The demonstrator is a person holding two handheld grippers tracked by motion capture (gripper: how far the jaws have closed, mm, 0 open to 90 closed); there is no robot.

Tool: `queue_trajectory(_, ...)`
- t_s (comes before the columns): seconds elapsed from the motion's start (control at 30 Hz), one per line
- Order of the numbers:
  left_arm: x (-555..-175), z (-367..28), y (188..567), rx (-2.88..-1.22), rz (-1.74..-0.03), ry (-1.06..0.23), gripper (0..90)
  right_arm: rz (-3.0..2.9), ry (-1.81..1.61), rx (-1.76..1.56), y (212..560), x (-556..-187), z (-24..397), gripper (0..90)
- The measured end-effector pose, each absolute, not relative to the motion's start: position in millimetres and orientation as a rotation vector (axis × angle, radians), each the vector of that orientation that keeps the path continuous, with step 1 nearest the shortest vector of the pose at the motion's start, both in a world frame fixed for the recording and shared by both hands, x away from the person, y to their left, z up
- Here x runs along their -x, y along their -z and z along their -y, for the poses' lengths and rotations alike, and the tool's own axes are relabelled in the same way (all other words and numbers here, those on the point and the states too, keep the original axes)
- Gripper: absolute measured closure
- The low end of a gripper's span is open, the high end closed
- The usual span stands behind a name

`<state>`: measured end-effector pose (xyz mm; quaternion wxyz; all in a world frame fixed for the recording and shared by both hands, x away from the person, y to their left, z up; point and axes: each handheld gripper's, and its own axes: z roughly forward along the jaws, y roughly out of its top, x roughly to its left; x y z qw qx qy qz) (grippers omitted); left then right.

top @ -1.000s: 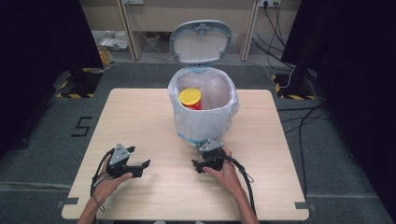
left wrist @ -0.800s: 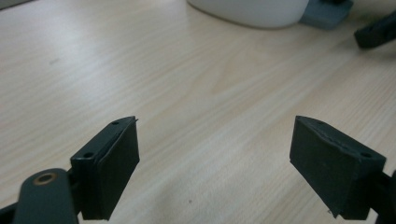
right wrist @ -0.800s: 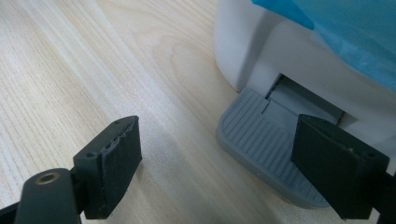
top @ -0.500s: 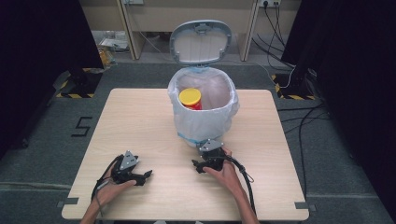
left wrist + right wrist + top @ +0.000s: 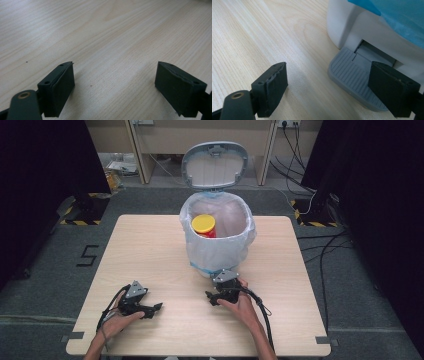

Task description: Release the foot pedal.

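Since the earlier frames the left gripper (image 5: 150, 309) has drawn back toward the near edge of the pale wooden table (image 5: 150, 250); the right gripper (image 5: 216, 296) has kept its place. The right gripper's jaws stand apart with nothing between them, one jaw over the grey ribbed foot pedal (image 5: 352, 75) of the white pedal bin (image 5: 218, 240) lined with a translucent bag. The bin stands mid-table, its lid (image 5: 215, 165) up, and a red canister with a yellow cap (image 5: 204, 225) lies inside. The left gripper's jaws are wide and empty over bare wood. The disposal looks done; I judge the next move is easing off the pedal so the lid drops.
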<state>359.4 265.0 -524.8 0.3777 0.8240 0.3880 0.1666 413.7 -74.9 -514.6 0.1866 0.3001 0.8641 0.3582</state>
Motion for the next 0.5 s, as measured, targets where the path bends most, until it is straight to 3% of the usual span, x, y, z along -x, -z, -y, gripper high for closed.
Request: queue_trajectory(0.5,-359.4,-265.0,524.7,-2.106,-0.992,-0.426,15.1,-2.438,-1.038,-0.871,513.2,-415.1,77.3,16.1)
